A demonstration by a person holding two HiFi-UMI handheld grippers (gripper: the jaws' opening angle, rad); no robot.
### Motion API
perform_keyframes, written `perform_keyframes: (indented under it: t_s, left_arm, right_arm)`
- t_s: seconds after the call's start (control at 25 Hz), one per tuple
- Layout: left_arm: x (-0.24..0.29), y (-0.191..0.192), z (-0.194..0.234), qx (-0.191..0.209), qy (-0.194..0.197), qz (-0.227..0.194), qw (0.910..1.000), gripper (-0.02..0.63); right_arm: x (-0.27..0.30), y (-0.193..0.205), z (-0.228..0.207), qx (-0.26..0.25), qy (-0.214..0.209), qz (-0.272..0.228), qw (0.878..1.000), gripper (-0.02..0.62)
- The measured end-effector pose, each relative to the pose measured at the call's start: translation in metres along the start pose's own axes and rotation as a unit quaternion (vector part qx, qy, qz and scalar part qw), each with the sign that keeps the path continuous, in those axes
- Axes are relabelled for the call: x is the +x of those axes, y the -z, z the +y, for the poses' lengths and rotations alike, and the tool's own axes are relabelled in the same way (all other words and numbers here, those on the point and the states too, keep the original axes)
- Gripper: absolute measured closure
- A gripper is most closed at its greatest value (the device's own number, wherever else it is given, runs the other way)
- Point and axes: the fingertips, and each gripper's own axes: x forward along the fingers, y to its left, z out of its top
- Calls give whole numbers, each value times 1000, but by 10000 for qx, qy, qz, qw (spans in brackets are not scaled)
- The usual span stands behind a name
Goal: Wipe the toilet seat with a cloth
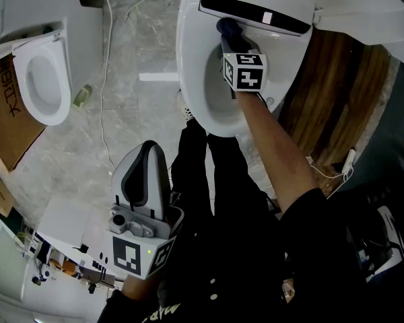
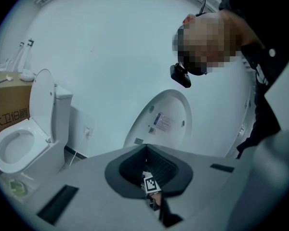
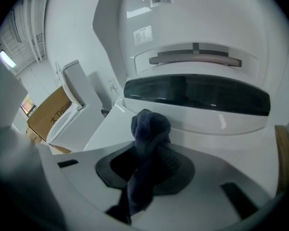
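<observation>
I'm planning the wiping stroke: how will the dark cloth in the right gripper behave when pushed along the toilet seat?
Likely floppy: the cloth bunches and droops where the right gripper clamps it. Probably light, since a small pinch carries it. It may drag and fold on the toilet seat rather than slide stiffly.

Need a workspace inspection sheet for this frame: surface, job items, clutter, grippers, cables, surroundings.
Surface: toilet seat, white, down over the bowl; no marks made out.
Job's things: dark blue cloth, bunched, at the seat's rear near the dark panel.
Clutter: small green item on the marble floor.
Grippers: right gripper shut on the cloth; left gripper shut, empty, held low away from the seat.
Cables: white cable across the floor; another cable at the right.
Surroundings: second toilet, cardboard box, wooden panel.
</observation>
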Motion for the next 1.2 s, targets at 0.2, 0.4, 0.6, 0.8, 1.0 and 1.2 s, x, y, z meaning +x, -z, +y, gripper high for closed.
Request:
perform_keyframes:
  t_s: [0.2,0.4,0.6,0.8,1.0,1.2]
  left_arm:
    - [1,1,-4,20,38,18,10000,598]
    - [1,3,-8,59,74,62,9999,598]
    - [2,2,-12,66,95,13,9999,598]
    - [3,1,-16,68,114,-5,9999,598]
    - [0,1,-17,89,113,4,9999,598]
    - [-3,1,-18,106,104,-14,9999,598]
  right_arm:
    - [-5,6,-16,79,137,20,9999,512]
    - [-10,11,-29,127,239,47,9996,512]
    - [-14,16,-41,123,316,85,9994,512]
    - [-20,20,-55,143,427,98,9989,512]
    - [-24,23,-62,224,451,109,9987,512]
    - [-26,24,-65,229,416,124,9988,512]
